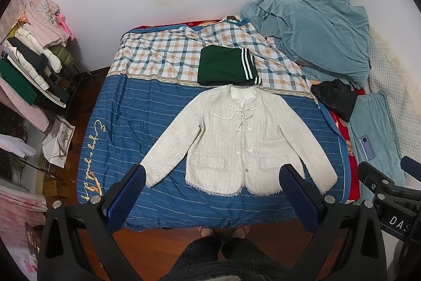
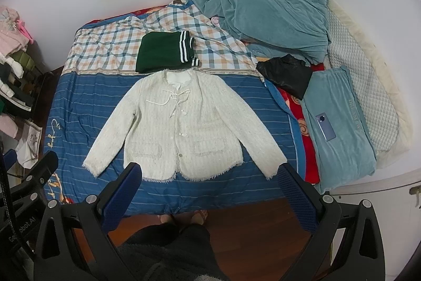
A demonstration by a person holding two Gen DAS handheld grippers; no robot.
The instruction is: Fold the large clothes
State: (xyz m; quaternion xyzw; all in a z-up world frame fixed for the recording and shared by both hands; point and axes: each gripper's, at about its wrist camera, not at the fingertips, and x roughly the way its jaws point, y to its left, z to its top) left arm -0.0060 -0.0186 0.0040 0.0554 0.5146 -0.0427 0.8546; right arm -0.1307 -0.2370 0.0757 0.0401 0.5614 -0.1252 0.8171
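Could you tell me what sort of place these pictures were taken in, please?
Most likely a home bedroom: a bed with a blue striped cover, a rumpled teal blanket by the wall, and a rack of clothes beside it.

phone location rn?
In the right wrist view, the phone lies on the teal pillow at the bed's right side, right of the white jacket.

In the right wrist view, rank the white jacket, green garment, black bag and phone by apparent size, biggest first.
1. White jacket, spread flat and nearest the camera.
2. Green garment, folded, farther back.
3. Black bag; close to the green garment, so this pair is uncertain.
4. Phone, clearly smallest.
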